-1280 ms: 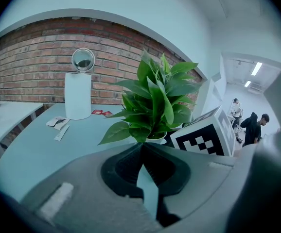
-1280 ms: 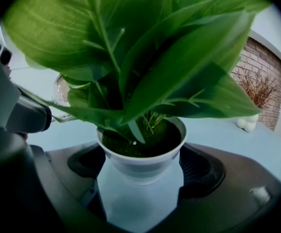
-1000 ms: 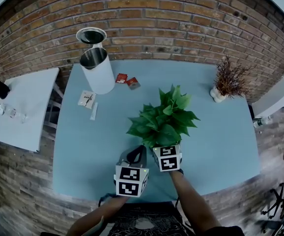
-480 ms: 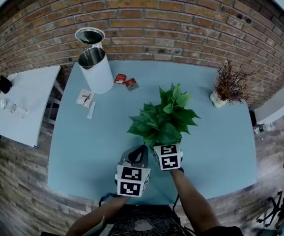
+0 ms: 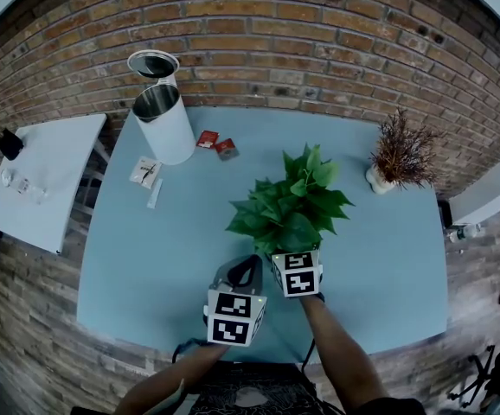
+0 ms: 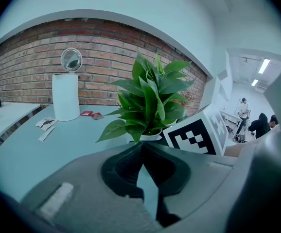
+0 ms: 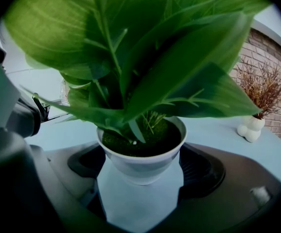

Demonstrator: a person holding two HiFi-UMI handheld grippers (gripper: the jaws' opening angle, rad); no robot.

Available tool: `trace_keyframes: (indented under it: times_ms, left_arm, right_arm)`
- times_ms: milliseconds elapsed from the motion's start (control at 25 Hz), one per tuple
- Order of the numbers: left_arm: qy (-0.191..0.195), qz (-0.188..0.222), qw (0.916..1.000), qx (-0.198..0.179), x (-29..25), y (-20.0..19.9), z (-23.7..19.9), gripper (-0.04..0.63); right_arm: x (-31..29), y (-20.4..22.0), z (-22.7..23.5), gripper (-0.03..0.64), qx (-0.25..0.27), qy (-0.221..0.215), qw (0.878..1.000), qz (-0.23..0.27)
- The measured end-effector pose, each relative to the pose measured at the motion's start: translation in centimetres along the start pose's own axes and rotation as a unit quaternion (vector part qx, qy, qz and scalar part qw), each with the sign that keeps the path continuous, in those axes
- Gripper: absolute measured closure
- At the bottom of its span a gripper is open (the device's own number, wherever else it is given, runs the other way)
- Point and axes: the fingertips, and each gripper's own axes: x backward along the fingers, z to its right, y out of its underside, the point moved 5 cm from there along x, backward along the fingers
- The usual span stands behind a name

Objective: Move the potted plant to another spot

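I see a pale blue tabletop set against a red brick wall. The green leafy plant in a white pot is near the middle of it, towards my edge. My right gripper has its jaws spread wide, one on each side of the pot and against its wall. My left gripper sits just beside it, jaws together and empty. A white cylindrical bin stands at the far left corner and a brown dried plant in a white vase at the far right. A white side table stands off the left edge.
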Motion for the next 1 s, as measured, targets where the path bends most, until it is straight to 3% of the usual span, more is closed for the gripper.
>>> trace_keyframes:
  times_ms: [1000]
  left_arm:
    - [-0.044, -0.001, 0.999, -0.006, -3.3, -1.1, 3.3, 0.597]
  right_arm:
    - [-0.8, 0.1, 4.1, 0.144, 0.024, -0.046, 0.999, 0.006]
